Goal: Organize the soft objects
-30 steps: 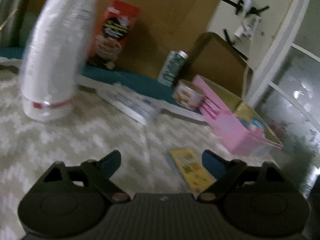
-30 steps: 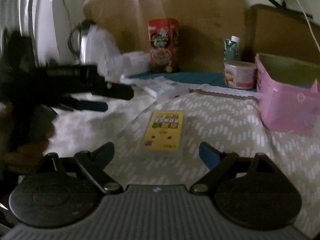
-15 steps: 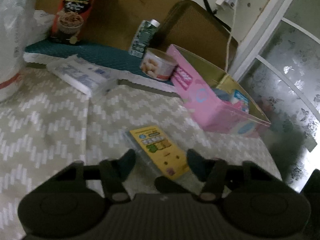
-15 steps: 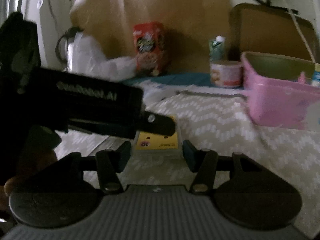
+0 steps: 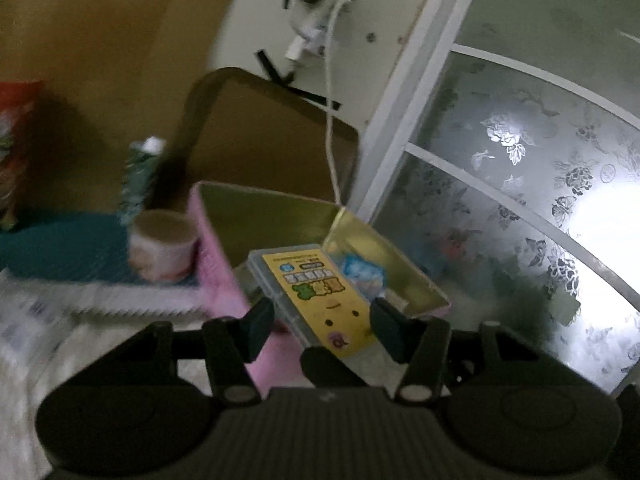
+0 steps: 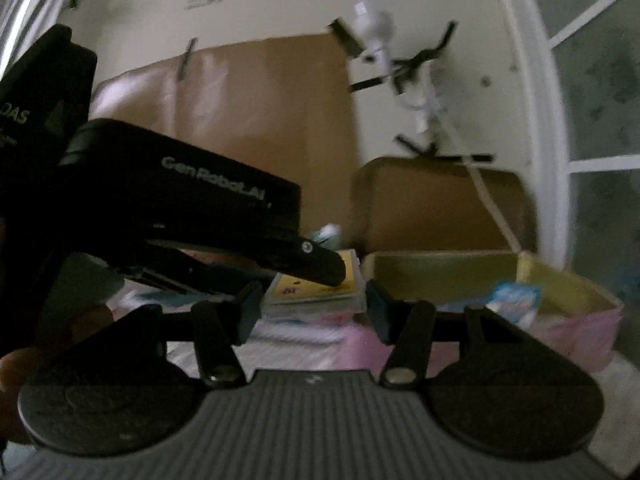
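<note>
while both grippers clamp yellow pack (image 5: 320,300) (left (image 5: 322,320), right (image 6: 314,306)), it hangs over pink box (image 5: 218,264).

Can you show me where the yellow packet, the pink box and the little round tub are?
yellow packet (image 5: 320,296), left wrist view, middle of its printed face.
pink box (image 5: 218,256), left wrist view, its pink outer side wall.
round tub (image 5: 162,242), left wrist view, its side below the lid.

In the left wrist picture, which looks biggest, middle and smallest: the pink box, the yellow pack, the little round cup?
1. pink box, biggest.
2. yellow pack; it sits close to the camera, so it may look bigger than it is.
3. round cup, smallest, though not much smaller than the pack.
</note>
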A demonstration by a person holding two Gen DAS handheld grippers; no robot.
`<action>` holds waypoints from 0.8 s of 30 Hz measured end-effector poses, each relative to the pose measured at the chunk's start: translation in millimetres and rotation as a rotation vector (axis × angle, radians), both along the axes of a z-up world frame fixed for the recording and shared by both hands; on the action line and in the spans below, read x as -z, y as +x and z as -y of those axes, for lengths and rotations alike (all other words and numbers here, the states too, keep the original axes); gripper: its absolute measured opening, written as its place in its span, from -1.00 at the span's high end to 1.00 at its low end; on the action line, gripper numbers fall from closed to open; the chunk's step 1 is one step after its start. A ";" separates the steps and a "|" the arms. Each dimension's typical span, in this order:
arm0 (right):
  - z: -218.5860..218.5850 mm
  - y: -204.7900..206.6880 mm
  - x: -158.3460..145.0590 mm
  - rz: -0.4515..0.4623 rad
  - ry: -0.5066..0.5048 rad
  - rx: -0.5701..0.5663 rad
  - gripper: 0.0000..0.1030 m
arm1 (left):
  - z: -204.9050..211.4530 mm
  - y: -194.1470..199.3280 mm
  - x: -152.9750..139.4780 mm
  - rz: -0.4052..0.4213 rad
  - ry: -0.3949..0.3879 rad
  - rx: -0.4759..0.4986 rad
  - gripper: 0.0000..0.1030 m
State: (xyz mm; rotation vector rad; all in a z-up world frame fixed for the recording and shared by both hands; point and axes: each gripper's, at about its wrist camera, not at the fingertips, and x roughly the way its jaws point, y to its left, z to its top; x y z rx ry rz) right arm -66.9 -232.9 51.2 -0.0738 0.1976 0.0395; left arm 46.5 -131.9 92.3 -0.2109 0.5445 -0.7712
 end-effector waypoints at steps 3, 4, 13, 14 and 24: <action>21.1 15.5 -1.8 0.011 0.015 0.046 -0.14 | 28.3 22.9 1.6 0.006 0.022 0.014 -0.04; 28.2 22.1 -0.6 0.004 0.013 0.061 -0.14 | 37.6 31.9 4.3 0.008 0.034 0.016 -0.08; 61.7 82.3 23.8 -0.108 -0.039 0.225 -0.19 | 63.0 71.9 32.4 -0.029 0.149 -0.084 -0.23; 65.4 76.0 22.4 -0.097 0.001 0.214 -0.25 | 56.5 67.9 30.0 -0.013 0.145 -0.090 -0.23; 56.4 28.7 20.4 -0.021 0.138 0.185 -0.39 | -24.3 8.6 36.4 0.090 0.229 -0.218 -0.32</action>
